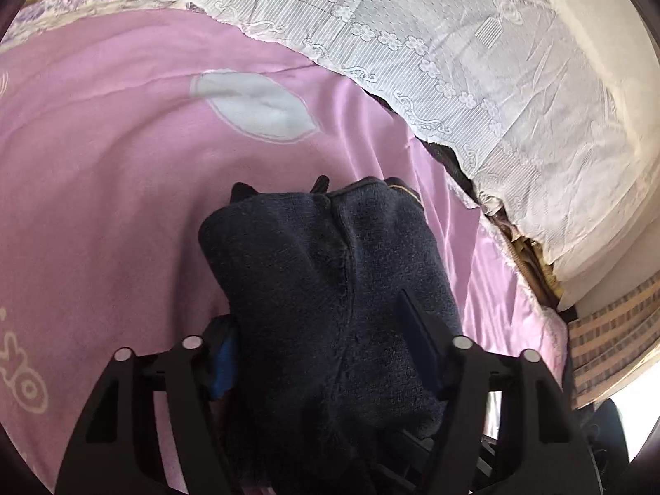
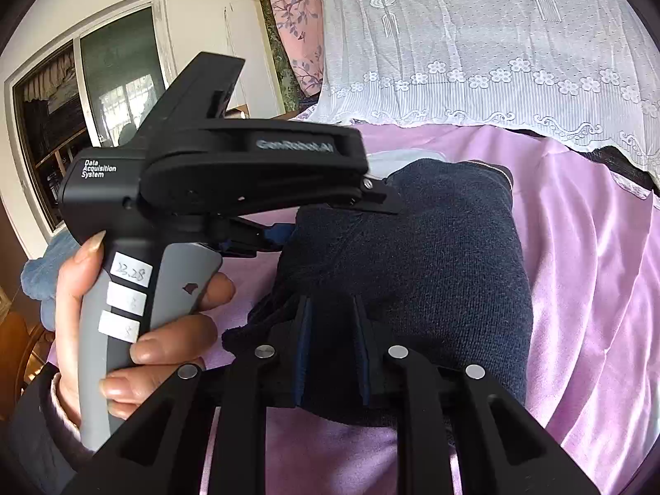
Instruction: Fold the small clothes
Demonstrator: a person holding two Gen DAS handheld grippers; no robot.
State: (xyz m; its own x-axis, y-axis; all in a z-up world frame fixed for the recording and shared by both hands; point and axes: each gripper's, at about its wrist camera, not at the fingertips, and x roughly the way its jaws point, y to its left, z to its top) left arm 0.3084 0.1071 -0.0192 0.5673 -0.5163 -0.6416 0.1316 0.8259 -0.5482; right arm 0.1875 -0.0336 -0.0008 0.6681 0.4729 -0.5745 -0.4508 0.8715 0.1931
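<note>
- Left wrist view: pink bedspread (image 1: 103,189) fills the scene, with a white lace cover (image 1: 474,62) along the far edge. A dark navy garment (image 1: 330,272) lies bunched between the left gripper (image 1: 280,185) fingers, whose jaws stand partly apart around it; whether the pads press it I cannot tell.
- Right wrist view: a window (image 2: 90,95) shows at left. The right gripper (image 2: 332,309) is closed narrowly, pinching the near edge of the dark navy garment (image 2: 412,255) on the bedspread. A hand (image 2: 123,326) holds the left gripper (image 2: 330,218) at the cloth's left side.
</note>
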